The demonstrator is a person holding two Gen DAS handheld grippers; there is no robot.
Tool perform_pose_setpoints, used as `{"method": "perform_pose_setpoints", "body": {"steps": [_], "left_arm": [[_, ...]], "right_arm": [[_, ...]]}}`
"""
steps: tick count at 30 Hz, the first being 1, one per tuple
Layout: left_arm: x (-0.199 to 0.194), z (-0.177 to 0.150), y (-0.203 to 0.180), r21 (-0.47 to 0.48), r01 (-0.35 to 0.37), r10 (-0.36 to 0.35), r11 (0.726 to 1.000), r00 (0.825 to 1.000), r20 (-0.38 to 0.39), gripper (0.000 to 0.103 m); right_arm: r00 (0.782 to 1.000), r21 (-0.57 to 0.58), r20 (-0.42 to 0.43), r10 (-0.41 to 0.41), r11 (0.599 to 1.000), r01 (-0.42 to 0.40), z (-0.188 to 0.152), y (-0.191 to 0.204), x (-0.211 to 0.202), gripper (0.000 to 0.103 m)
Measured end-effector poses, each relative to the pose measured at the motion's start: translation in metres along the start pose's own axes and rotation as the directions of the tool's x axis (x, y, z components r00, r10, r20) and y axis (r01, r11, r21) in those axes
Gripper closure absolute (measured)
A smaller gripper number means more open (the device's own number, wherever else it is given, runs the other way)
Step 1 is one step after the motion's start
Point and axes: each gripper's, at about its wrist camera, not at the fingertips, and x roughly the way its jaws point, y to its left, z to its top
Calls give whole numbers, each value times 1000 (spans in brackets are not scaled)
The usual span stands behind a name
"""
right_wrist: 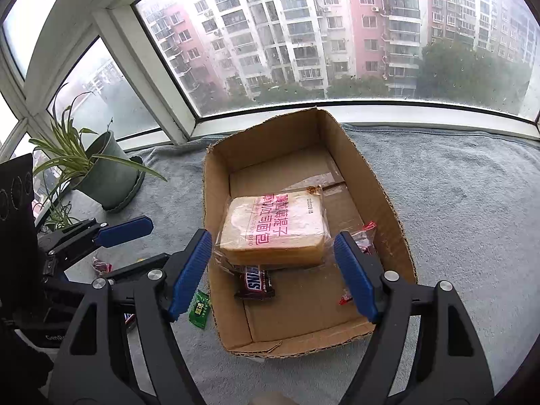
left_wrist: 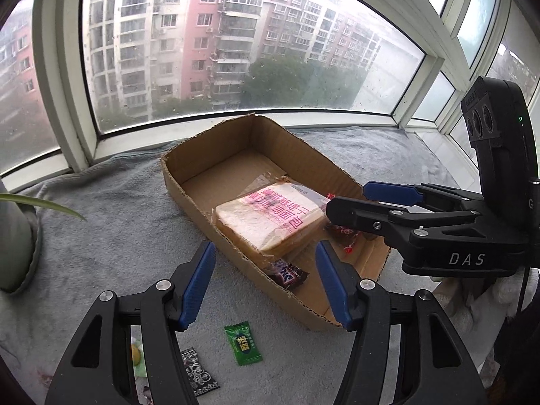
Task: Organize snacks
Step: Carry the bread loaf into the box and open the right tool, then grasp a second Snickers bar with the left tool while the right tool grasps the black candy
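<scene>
An open cardboard box [left_wrist: 189,199] [right_wrist: 381,182] stands on the grey towel. Inside lie a wrapped bread loaf [left_wrist: 270,219] [right_wrist: 276,229], a Snickers bar [left_wrist: 287,273] [right_wrist: 254,283] and a red-wrapped sweet [right_wrist: 364,236] [left_wrist: 347,233]. My left gripper [left_wrist: 266,283] is open and empty over the box's near-left wall. My right gripper [right_wrist: 273,276] is open and empty over the box's near end; it also shows in the left wrist view [left_wrist: 347,202]. A green candy [left_wrist: 243,344] [right_wrist: 199,314] and a black patterned packet [left_wrist: 199,371] lie on the towel outside the box.
A potted spider plant [right_wrist: 101,172] stands at the left of the sill, its pot edge in the left wrist view [left_wrist: 20,246]. Window frames [left_wrist: 236,118] run close behind the box. A small red wrapper [right_wrist: 101,266] and a yellow-green item [left_wrist: 136,357] lie on the towel.
</scene>
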Motion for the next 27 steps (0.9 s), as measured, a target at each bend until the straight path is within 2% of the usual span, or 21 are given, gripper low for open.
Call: {"method": "perform_pose_setpoints", "body": {"steps": [12,20,27], "left_arm": [[-71,-18,35,-46,-44,46,998,997,58,42],[-127,-63,88,-163,-103,119,981,989,93,41],[-149,-113,122,-230,-182,204,956,976,74,42]], "right_arm": [[999,-77,22,46,996,-44,-18,42,-36,25],[998,-168,31,52,985,-46,-51,87,-49,26],[998,-206,2,67,976,-65,-86,125,-30,26]]}}
